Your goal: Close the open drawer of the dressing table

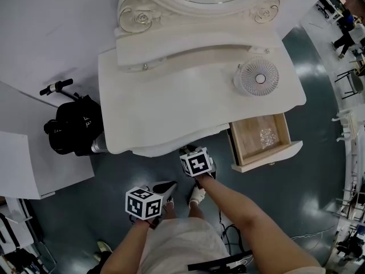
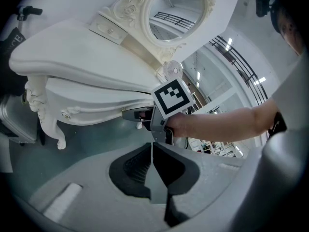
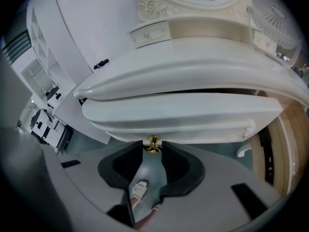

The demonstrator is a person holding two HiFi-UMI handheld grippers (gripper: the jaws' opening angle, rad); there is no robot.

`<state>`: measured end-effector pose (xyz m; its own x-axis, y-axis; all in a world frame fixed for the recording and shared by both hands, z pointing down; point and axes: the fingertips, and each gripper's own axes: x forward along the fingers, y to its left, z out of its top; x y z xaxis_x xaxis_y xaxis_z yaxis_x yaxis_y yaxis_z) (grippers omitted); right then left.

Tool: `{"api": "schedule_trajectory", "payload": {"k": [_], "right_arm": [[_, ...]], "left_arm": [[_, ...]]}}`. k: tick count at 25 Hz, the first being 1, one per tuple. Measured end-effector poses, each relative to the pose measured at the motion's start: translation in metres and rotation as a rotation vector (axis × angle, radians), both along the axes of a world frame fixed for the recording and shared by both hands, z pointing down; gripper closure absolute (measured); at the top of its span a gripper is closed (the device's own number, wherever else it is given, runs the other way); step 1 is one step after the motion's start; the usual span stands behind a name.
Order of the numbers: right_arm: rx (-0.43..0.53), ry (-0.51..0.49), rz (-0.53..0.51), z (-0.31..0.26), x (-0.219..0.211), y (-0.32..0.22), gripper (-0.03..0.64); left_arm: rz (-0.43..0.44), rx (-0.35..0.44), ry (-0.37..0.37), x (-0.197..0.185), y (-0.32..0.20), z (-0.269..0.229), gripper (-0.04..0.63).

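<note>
Open drawer [image 1: 268, 157] not closed yet; it's pulled well out at the right end of the dressing table [image 1: 171, 96] front. Right gripper [image 3: 152, 149] is at the table's centre front, jaws apart, gold knob [image 3: 153, 140] between the tips, apparently unclamped. Left gripper [image 2: 152, 149] is below the table's edge, jaws together, empty. Whole push looks still to do.

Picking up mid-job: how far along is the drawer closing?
Nothing done yet: the side drawer stands pulled out. In hand: the right claw brackets a gold knob elsewhere, grip unclear. Remaining: shift over and push the side drawer shut.
</note>
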<state>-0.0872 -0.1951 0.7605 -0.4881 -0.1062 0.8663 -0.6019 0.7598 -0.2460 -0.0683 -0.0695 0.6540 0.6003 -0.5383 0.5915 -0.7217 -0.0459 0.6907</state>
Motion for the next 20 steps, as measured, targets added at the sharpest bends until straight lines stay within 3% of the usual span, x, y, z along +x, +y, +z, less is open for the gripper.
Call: {"api": "schedule_trajectory", "payload": {"k": [20], "right_arm": [[0.062,-0.007,0.028,-0.002,-0.02,-0.027,0.488]], "left_arm": [[-0.001,-0.012,0.004,-0.003,-0.006,0.007,0.577]]}}
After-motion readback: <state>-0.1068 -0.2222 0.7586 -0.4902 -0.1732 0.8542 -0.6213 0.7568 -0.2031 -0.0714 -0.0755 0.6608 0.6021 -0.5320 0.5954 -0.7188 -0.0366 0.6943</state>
